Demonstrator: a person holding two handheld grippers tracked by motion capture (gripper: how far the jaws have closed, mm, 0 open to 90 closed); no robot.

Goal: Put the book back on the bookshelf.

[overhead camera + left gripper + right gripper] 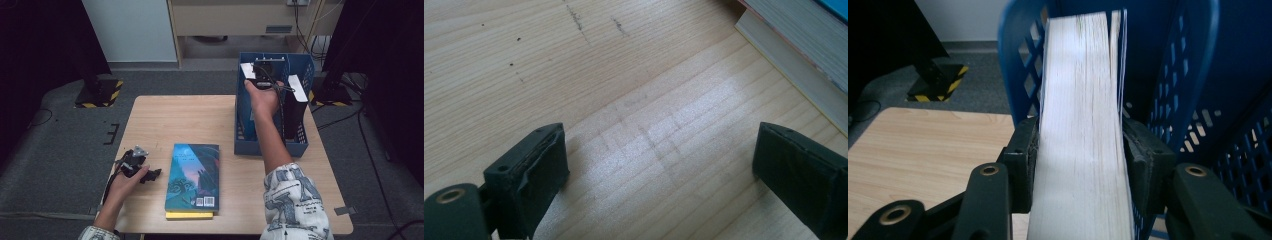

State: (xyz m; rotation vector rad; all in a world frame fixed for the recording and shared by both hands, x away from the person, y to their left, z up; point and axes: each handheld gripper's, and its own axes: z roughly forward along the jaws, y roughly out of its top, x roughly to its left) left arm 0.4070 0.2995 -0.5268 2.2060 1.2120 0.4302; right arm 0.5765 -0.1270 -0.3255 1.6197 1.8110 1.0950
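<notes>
I see thick white-paged book (1080, 130) cut off at bottom edge, lower part hidden inside blue plastic mesh file rack (1193, 100); my blue-covered paperback (804, 45) clipped by corner.

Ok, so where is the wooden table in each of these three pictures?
High view: the wooden table fills the middle, carrying the blue basket at its right and the stacked books near the front.
Left gripper view: the wooden table spreads across the picture, with the stacked books at top right.
Right gripper view: the wooden table sits lower left, beside the blue basket.
Shared landmark: the wooden table itself.
</notes>
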